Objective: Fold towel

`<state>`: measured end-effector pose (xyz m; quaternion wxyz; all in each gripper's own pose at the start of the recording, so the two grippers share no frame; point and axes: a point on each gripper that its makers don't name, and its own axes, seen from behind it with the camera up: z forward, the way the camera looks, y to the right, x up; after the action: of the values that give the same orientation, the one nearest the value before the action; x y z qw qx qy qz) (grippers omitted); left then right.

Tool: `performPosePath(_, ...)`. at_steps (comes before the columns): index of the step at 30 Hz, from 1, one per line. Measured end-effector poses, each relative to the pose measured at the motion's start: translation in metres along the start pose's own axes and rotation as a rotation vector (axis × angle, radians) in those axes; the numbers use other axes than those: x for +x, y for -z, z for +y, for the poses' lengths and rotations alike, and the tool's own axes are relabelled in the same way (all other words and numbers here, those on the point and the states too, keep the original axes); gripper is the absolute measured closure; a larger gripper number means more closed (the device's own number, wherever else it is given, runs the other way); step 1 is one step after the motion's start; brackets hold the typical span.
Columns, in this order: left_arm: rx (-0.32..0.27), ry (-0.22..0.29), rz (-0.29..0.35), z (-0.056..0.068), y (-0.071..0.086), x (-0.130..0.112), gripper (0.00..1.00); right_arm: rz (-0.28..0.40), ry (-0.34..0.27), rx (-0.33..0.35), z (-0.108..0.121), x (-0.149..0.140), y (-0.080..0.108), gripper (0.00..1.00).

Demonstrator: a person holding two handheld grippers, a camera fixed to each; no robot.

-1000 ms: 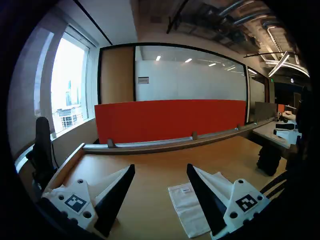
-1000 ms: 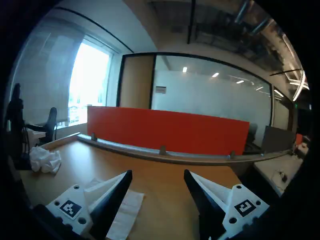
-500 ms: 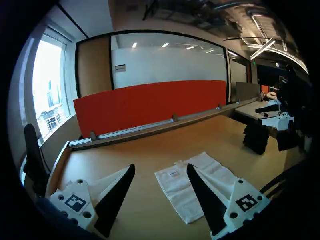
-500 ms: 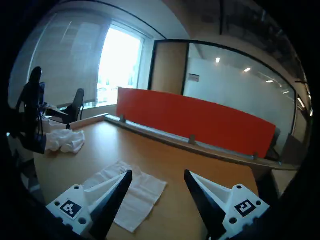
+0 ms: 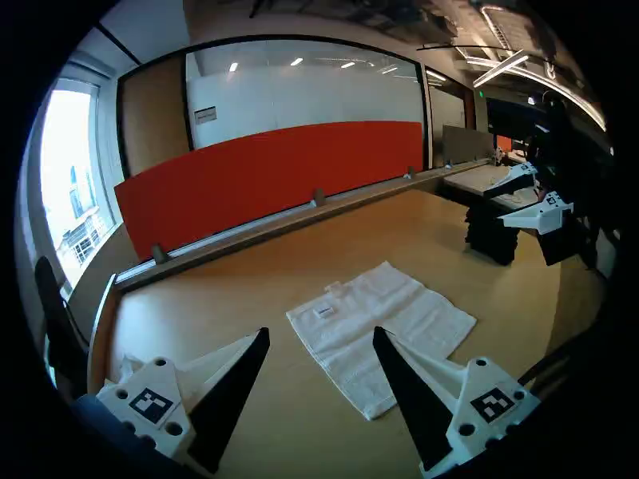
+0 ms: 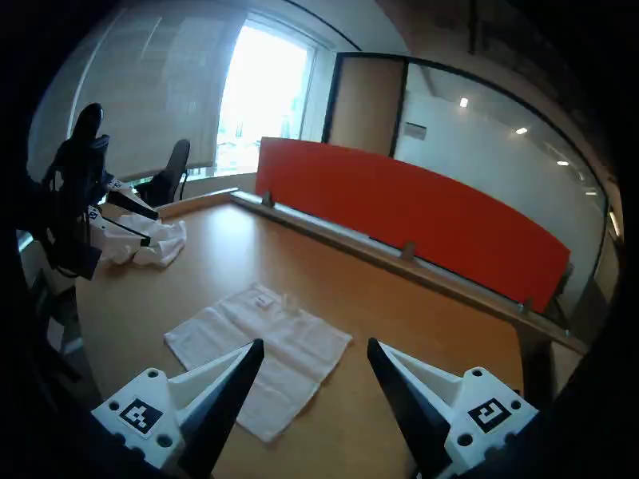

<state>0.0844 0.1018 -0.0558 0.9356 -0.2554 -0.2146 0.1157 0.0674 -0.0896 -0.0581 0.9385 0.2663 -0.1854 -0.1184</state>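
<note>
Your left gripper point(image 5: 319, 334) and right gripper point(image 6: 315, 344) both have jaws apart, holding nothing, above the towel point(image 5: 399, 319) spread flat on the table point(image 5: 240, 271). Lower each to a corner, pinch cleanly, and lift both evenly.

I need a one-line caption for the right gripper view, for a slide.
Open right gripper facing a white towel that lies flat on a wooden desk, not yet grasped.

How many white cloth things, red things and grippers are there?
White cloth things: 2, flat white towel, crumpled white cloth pile
Red things: 1, long red divider panel
Grippers: 2, left gripper, right gripper
Total: 5
</note>
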Motion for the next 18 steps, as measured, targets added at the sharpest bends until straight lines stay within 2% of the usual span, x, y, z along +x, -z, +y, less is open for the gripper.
performPosePath(5, -0.014, -0.013, -0.037, 0.005, -0.010, -0.020, 0.04, -0.031, 0.025, 0.021, -0.009, -0.018, -0.009, 0.00)
performPosePath(18, -0.062, -0.039, -0.122, 0.029, -0.033, -0.073, 0.04, -0.122, 0.039, 0.089, -0.036, -0.075, -0.035, 0.00)
